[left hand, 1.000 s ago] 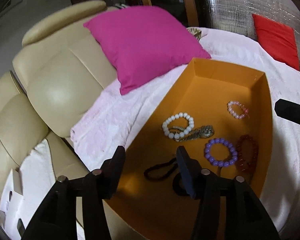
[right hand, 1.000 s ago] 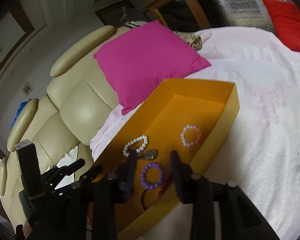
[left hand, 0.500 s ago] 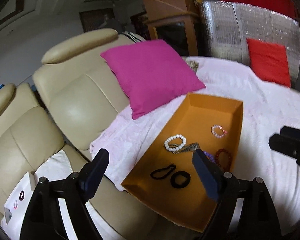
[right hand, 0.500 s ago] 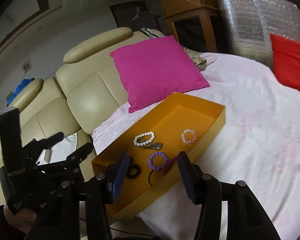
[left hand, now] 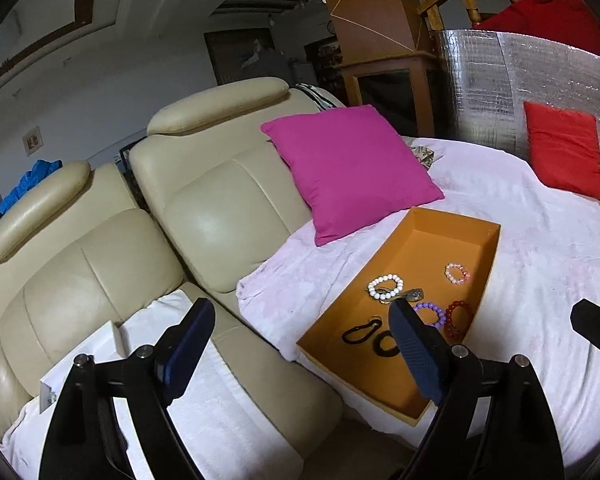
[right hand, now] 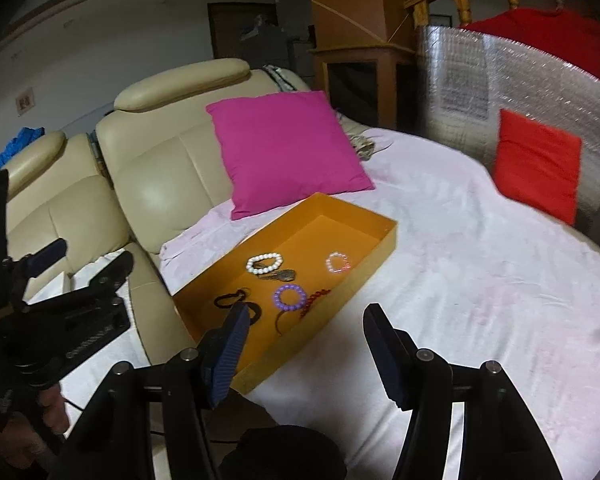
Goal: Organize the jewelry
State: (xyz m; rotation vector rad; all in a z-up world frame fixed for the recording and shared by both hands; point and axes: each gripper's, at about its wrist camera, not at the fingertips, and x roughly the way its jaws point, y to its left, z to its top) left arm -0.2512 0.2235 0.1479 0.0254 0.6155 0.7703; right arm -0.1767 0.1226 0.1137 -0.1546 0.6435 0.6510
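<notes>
With the orange tray [right hand: 376,242] as my landmark, I read both grippers as hanging back from its near end, above the pink-covered bed [right hand: 460,280] it sits on. My left gripper [left hand: 300,350] has its jaws spread wide with nothing between them, and they have just been opening; my right gripper [right hand: 304,354] stands at a middling gap, also empty, and has just been opening too. All the jewelry lies inside the tray: the white bead bracelet [right hand: 264,263] near the middle, touching a metal piece [right hand: 280,276], the pink bracelet [right hand: 337,262] toward the far right wall, the purple bracelet [right hand: 288,296] and red bracelet [right hand: 314,300] close together by the right wall, and two black bands [left hand: 374,336] at the near end. To do this step well, I judge I should pick one isolated piece, such as the pink bracelet, come down steeply over it, and close on a single side of the ring so I don't drag its neighbours.
</notes>
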